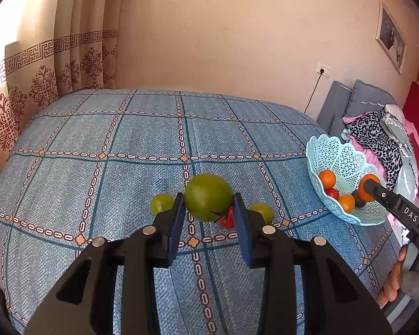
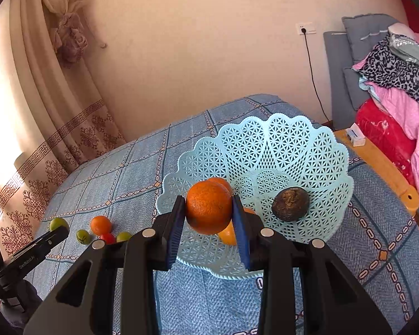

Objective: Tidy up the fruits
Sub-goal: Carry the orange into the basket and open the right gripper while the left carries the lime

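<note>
- The orange [image 2: 208, 207] sits clamped between the blue pads of the right gripper [image 2: 208, 209], which is closed on it, and it hangs just over the near rim of the pale blue lattice basket [image 2: 307, 150]; the basket bowl lies straight ahead of and below the jaws, so the coming move looks like a short push forward and a release.
- The orange is round, so no long axis matters; the right gripper is far nearer the basket than the left.
- In the basket, just behind the held orange, lie more oranges, and to the right of the jaws a dark wrinkled fruit [image 2: 291, 204]; these crowd the near side, while the far bowl is bare.
- The left gripper [image 1: 208, 209] is closed on a green tomato [image 1: 208, 197], lifted above the blue checked cloth [image 1: 125, 139]; the basket is well off to its right.
- On the cloth beyond the left jaws lie two small green fruits [image 1: 161, 203] and a red tomato [image 1: 228, 219].
</note>
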Demonstrator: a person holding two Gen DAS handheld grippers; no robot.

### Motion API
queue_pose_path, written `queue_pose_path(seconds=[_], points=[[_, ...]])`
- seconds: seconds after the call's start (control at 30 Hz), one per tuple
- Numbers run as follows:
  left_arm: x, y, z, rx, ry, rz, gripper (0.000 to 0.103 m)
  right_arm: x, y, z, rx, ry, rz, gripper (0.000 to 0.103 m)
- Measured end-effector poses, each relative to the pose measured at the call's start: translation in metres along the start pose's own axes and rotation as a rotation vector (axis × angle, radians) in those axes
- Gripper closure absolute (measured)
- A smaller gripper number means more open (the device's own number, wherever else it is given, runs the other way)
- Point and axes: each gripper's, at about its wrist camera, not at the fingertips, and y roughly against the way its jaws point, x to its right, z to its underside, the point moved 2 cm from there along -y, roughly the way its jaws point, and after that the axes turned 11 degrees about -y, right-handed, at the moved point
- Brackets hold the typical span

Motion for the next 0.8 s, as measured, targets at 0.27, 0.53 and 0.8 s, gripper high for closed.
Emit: queue_pose_path(seconds=[0.27,0.53,0.8], points=[[0.014,0.0,-0.003,-0.004,-0.033,0.004,0.068,0.019,0.009,-0.001,0.044,-0.003,0.057,0.069],[0.029,0.005,-0.009,0.005,-0.07,-0.003,0.068,0.034,0.012,-0.004,0.064,-0.018,0.08,0.069],[0.048,0.009,-0.018,0.008,-0.103,0.016,0.068,0.043,0.014,-0.006,0.073,-0.043,0.07,0.069]])
